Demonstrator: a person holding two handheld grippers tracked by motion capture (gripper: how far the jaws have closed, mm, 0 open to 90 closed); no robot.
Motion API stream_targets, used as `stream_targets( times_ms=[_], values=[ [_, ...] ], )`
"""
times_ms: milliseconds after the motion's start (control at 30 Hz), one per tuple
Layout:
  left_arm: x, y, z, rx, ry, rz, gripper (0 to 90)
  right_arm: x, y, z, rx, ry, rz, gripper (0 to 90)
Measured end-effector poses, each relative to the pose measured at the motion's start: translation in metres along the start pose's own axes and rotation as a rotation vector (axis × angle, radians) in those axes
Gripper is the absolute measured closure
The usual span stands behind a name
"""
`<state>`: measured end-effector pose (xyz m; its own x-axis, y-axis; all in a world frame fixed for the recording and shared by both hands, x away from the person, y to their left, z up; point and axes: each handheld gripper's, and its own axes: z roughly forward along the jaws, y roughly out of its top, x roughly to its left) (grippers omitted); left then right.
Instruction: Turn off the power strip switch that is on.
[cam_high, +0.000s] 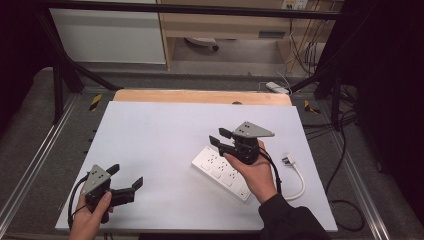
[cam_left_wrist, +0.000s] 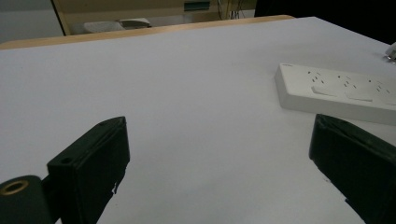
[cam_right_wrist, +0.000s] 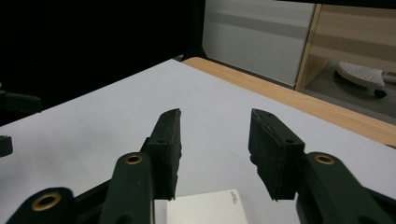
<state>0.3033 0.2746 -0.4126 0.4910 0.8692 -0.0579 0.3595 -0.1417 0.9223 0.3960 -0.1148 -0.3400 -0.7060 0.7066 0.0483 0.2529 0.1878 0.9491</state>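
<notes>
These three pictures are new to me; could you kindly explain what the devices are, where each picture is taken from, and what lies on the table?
A person holds a hand-held tool with two black jaws in each hand. The high view looks down from above: the left gripper hovers low at the near left, the right gripper over the middle. The other two pictures come from cameras riding on the tools, looking along their jaws. On the white table lies a white power strip, its cord and plug beside it. The left jaws stand wide apart; the right jaws are narrower, just above the strip's end. Neither holds anything.
</notes>
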Motion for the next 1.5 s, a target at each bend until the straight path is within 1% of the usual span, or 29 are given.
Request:
stream_targets(
  times_ms=[33, 367, 467, 900, 1067, 1233, 1500],
  values=[
    [0.0, 0.0, 0.0, 0.0, 0.0, 0.0, 5.1, 0.002, -0.001, 0.003, 0.004, 0.006, -0.005, 58.0],
    [0.0, 0.0, 0.0, 0.0, -0.001, 0.0, 5.1, 0.008, -0.004, 0.014, 0.012, 0.024, -0.012, 64.3],
    [0.0, 0.0, 0.0, 0.0, 0.006, -0.003, 5.2, 0.01, -0.006, 0.017, 0.015, 0.031, -0.014, 66.6],
    [0.001, 0.0, 0.0, 0.001, 0.003, -0.001, 5.2, 0.017, -0.012, 0.03, 0.026, 0.049, -0.032, 79.7],
    [0.001, 0.0, 0.0, -0.001, 0.001, -0.001, 5.2, 0.019, -0.016, 0.035, 0.032, 0.051, -0.029, 85.8],
    [0.001, 0.0, 0.0, -0.002, 0.0, -0.002, 5.2, 0.018, -0.02, 0.039, 0.04, 0.045, -0.026, 88.7],
    [0.001, 0.0, 0.0, -0.002, -0.003, -0.001, 5.2, 0.018, -0.025, 0.044, 0.059, 0.046, -0.023, 89.7]
  ],
)
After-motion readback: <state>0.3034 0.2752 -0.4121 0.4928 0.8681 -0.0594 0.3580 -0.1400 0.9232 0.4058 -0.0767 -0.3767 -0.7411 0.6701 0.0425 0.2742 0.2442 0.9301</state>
